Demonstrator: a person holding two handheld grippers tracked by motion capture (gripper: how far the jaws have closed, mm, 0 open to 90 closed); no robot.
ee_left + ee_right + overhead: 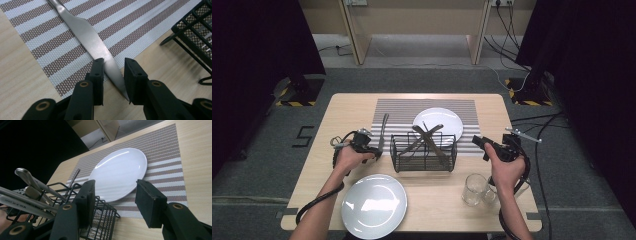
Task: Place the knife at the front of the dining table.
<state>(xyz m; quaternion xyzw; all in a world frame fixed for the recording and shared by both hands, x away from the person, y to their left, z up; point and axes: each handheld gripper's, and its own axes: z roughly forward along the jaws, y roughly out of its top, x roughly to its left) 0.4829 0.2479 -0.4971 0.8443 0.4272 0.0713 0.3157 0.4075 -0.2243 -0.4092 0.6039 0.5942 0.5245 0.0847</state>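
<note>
High view: left gripper low over the knife at the striped placemat's left edge, just left of the wire basket; right gripper hovering on the basket's other side, probably waiting.

Left gripper view: jaws spread a little, straddling the knife's blade tip, pads not pressing, seemingly lined up for a pinch or just releasing.

Right gripper view: right gripper jaws wide apart, holding nothing; white plate ahead, basket beside the left jaw.
</note>
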